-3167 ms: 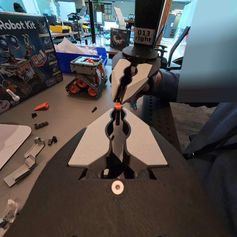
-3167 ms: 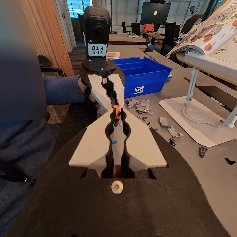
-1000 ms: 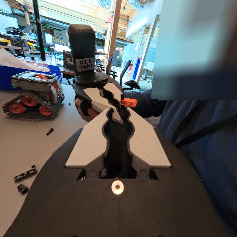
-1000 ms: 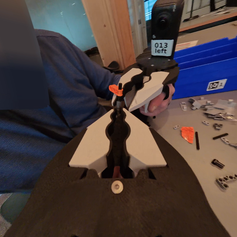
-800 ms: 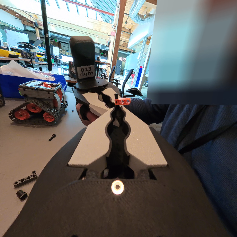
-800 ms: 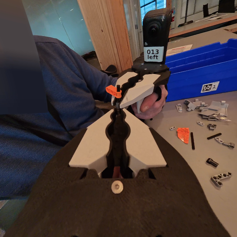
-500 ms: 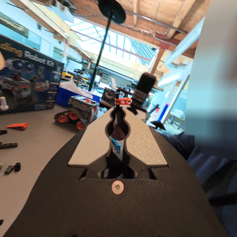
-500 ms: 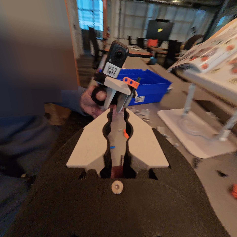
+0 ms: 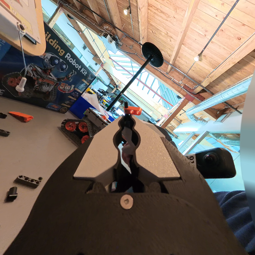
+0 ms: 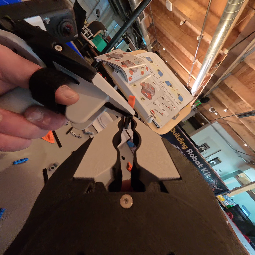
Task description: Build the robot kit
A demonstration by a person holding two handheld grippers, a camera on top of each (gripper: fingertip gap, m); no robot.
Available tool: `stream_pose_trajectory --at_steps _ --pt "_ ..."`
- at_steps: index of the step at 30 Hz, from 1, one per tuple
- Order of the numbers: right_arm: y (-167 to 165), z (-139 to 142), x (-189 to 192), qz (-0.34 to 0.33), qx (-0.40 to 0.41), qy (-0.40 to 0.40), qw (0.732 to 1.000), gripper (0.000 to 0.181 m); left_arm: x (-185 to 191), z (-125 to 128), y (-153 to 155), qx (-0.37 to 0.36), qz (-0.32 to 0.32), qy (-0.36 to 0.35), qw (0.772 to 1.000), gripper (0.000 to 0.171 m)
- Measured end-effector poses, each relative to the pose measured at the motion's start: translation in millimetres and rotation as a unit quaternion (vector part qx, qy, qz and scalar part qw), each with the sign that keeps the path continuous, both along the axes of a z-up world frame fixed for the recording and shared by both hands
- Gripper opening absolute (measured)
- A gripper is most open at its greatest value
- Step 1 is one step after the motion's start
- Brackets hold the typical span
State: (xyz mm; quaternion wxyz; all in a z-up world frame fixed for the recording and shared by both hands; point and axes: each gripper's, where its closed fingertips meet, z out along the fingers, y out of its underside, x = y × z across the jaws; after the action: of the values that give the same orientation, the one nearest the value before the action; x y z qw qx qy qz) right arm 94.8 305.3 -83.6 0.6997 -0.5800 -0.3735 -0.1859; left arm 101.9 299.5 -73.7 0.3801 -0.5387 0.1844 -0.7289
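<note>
Black axle [image 9: 126, 118] with orange connector [image 9: 132, 110] on top: upright, clenched in left tool [image 9: 127, 117]; right tool [image 10: 127, 119] clamps its lower end, directly below connector.

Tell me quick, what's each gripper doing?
Left gripper: shut on the black axle with the orange piece.
Right gripper: shut on the same axle's other end.

Left gripper [image 9: 127, 118] pinched nearly closed, tilted upward; right gripper [image 10: 127, 120] narrowly parted, tip meeting the left's fingertips [image 10: 124, 109].
</note>
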Motion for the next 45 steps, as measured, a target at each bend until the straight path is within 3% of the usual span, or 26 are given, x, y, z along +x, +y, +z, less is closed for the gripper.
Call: stream_pose_trajectory --at_steps 6,7,8,12,18,23,27,38,45 --pt "-3.8 -1.2 5.9 0.051 -0.055 0.066 0.995 0.004 3.6 -3.0 -5.1 0.015 -0.012 0.019 1.000 0.007" --pt "-3.8 -3.5 6.3 0.066 -0.078 0.081 0.992 0.004 3.8 -5.1 -5.4 0.026 -0.008 0.034 0.999 0.009" --pt "-3.4 -5.7 8.3 0.076 -0.097 0.092 0.988 0.003 3.4 -5.7 -7.6 0.036 -0.014 0.040 0.998 0.023" --pt "-3.0 -8.6 24.8 0.117 -0.163 0.157 0.967 0.004 -7.2 -13.2 1.1 0.068 0.009 0.077 0.995 0.027" --pt "-2.5 -23.9 39.7 0.163 -0.254 0.191 0.934 0.003 -17.6 -25.4 7.9 0.178 0.037 0.161 0.970 0.030" --pt "-0.2 -45.7 46.4 0.150 -0.301 0.191 0.922 0.003 -19.9 -44.4 11.2 0.252 0.055 0.231 0.938 0.028" --pt "4.0 -60.9 49.5 0.120 -0.330 0.193 0.916 0.003 -19.5 -52.7 14.5 0.254 0.053 0.250 0.933 0.027" --pt "6.4 -61.6 53.4 0.098 -0.313 0.182 0.927 0.004 -22.0 -52.1 18.4 0.272 0.066 0.271 0.921 0.026" --pt "2.2 -74.2 54.4 0.103 -0.347 0.165 0.918 0.004 -48.6 -53.7 23.7 0.354 0.092 0.355 0.860 0.025"
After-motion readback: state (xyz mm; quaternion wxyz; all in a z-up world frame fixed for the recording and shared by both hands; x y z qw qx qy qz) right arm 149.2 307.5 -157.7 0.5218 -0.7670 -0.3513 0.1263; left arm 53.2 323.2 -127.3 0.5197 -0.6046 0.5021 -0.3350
